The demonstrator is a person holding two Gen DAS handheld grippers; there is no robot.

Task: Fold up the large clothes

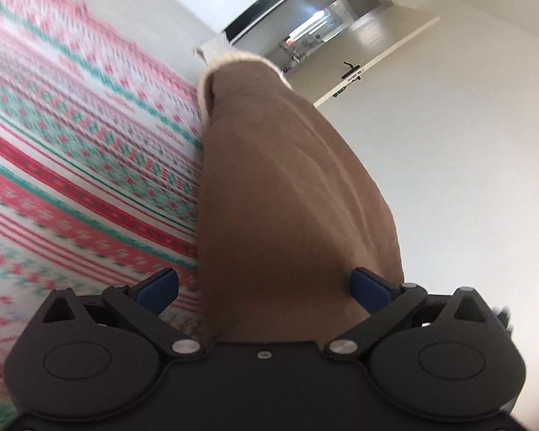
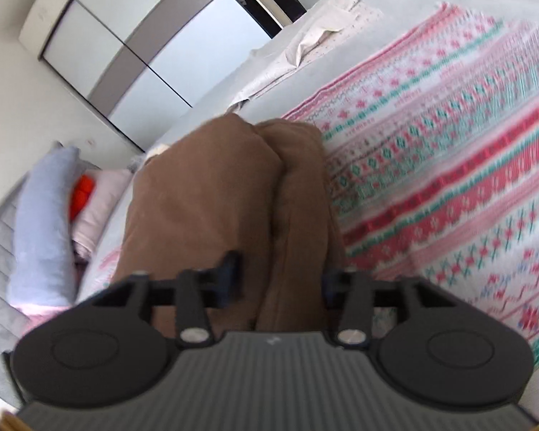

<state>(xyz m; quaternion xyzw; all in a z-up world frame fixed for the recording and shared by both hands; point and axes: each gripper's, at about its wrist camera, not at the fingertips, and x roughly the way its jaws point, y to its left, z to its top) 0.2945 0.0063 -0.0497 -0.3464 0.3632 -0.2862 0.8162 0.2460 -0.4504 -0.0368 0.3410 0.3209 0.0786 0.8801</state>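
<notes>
Two grippers each have the brown fleecy garment with a cream-lined edge (image 1: 287,197) running between their jaws, its long axis stretching straight ahead over the red-and-green patterned knit blanket (image 1: 72,143) on the bed. The left gripper (image 1: 266,287) stands wide, pads apart from the cloth. The right gripper (image 2: 280,280) stands narrower, its pads close against the bunched folds; whether they pinch I cannot tell.

Garment (image 2: 212,197) on the blanket (image 2: 449,165), between both tongs; pillows (image 2: 43,222) at its left.
</notes>
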